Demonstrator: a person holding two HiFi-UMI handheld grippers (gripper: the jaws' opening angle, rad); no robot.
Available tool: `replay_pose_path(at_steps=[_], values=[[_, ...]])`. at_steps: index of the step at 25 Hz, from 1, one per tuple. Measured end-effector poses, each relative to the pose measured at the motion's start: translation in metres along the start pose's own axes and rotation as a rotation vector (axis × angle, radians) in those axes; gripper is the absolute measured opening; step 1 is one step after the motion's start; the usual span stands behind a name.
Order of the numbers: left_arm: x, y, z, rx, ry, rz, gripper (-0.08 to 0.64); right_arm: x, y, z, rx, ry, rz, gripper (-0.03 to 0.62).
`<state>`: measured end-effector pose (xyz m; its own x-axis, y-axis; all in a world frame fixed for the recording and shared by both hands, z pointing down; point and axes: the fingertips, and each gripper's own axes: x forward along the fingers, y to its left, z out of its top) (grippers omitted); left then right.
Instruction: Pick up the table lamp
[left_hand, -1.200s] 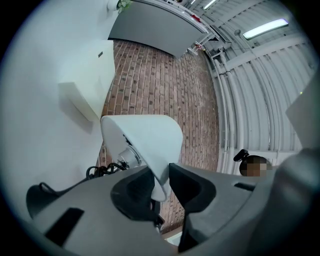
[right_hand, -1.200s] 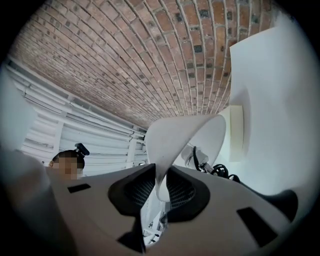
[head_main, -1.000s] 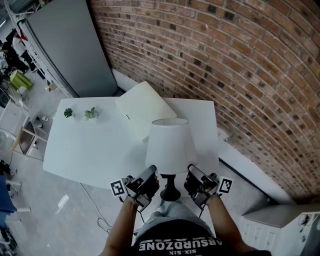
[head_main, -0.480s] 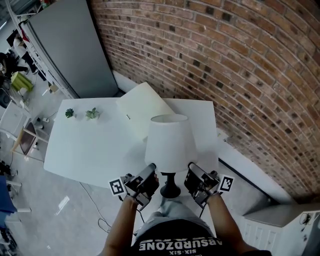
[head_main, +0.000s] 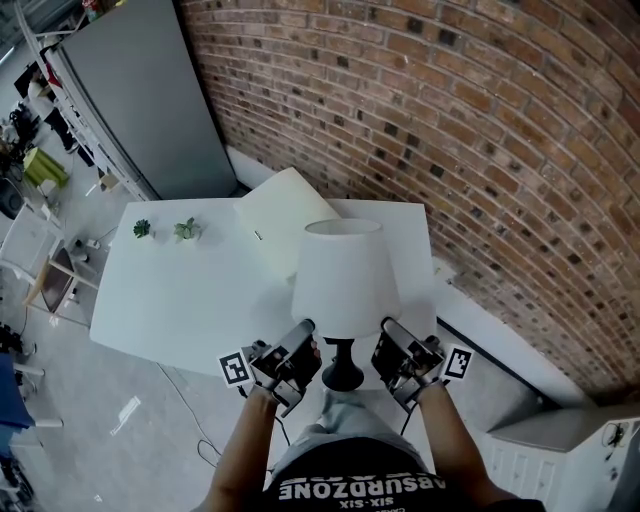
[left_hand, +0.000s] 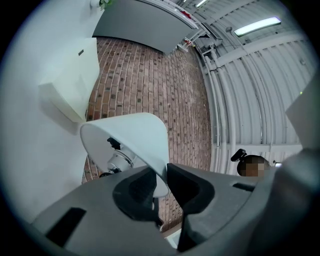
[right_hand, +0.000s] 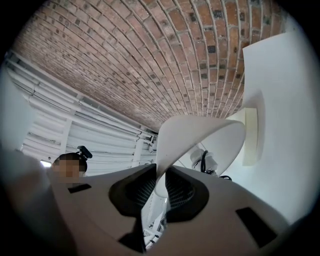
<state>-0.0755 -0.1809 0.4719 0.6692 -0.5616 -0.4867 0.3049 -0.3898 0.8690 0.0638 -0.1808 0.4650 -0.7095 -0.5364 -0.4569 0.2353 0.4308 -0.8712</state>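
Fingers, left: your left gripper (left_hand: 160, 181) has its 2 black pads (left_hand: 187, 187) drawn almost together, pinching the thin lower rim of the shade (left_hand: 132, 132).
Fingers, right: your right gripper (right_hand: 159, 186) is likewise nearly closed, with its ribbed pads (right_hand: 177, 190) pressed on the shade wall from both faces.
Table lamp (head_main: 345, 285): it stands upright between your 2 grippers, at the near edge of the white table (head_main: 180, 300).
Base (head_main: 343, 376): it is black and sits below the shade, between your wrists. You cannot tell whether it touches the table.
Socket (left_hand: 120, 162): you see it from below, inside the shade.
Large white shade-shaped object (head_main: 285, 215): it lies tilted on the table behind the lamp, near the brick wall (head_main: 480, 150).
Small plants (head_main: 185, 229): 2 of them stand by the table's far left corner, well apart from the lamp.
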Motion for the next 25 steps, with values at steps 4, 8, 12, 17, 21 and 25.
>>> replay_pose_path(at_steps=[4, 8, 12, 17, 21, 25], values=[[0.004, -0.007, 0.002, 0.022, 0.010, -0.004, 0.066, 0.004, 0.007, 0.002, -0.014, 0.003, 0.011, 0.052], [0.010, -0.016, 0.005, 0.051, 0.018, -0.018, 0.066, 0.010, 0.015, 0.004, -0.020, 0.001, 0.030, 0.052], [0.016, -0.026, 0.008, 0.074, 0.019, -0.038, 0.066, 0.014, 0.021, 0.006, -0.027, -0.004, 0.050, 0.052], [0.022, -0.032, 0.011, 0.088, 0.024, -0.054, 0.066, 0.020, 0.028, 0.010, -0.048, 0.001, 0.058, 0.054], [0.028, -0.040, 0.013, 0.099, 0.018, -0.067, 0.066, 0.025, 0.035, 0.013, -0.064, 0.000, 0.069, 0.054], [0.032, -0.047, 0.013, 0.116, 0.011, -0.071, 0.066, 0.028, 0.041, 0.016, -0.074, -0.002, 0.077, 0.055]])
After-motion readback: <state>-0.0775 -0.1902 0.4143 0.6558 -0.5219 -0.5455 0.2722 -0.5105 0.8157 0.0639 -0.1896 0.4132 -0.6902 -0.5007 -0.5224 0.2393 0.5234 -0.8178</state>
